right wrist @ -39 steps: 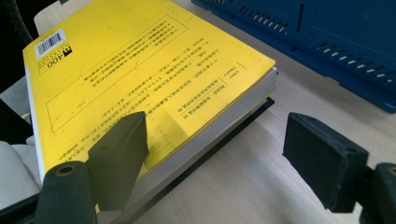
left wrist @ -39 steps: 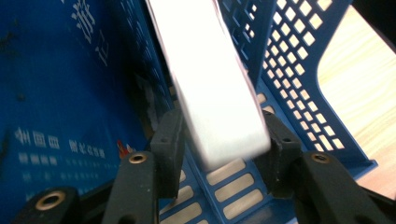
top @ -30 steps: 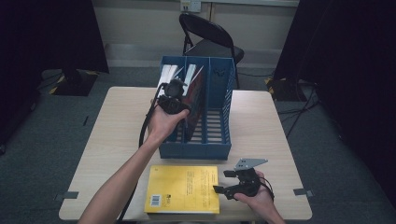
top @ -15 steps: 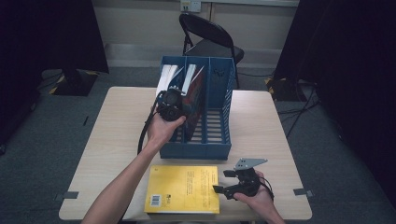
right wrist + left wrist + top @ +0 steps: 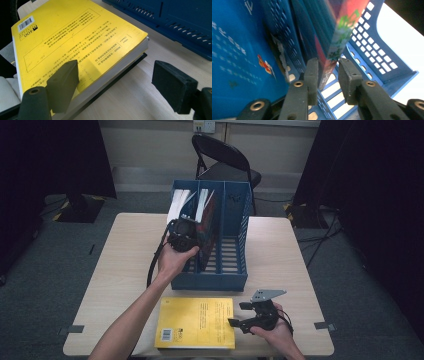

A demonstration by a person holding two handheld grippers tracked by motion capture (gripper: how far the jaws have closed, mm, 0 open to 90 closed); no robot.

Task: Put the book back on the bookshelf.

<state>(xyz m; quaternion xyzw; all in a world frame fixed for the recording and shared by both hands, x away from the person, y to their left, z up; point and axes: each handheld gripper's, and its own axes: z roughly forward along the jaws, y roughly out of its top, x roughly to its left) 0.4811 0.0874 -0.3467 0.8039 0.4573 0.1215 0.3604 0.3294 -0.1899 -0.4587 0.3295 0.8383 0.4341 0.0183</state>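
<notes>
in the centre of the high view the left gripper (image 5: 183,236) reaches into the blue file rack (image 5: 235,270), its jaws set around the lower edge of a dark red book (image 5: 209,222) that stands tilted in the rack's middle compartment. in the left gripper view the left pad looks pressed to the cover, the right pad just beside the spine; the jaws have just been closing, then eased. at the lower right the right gripper (image 5: 245,316) rests on the table (image 5: 125,270), jaws wide apart and holding nothing, one over the corner of the yellow book (image 5: 197,321).
</notes>
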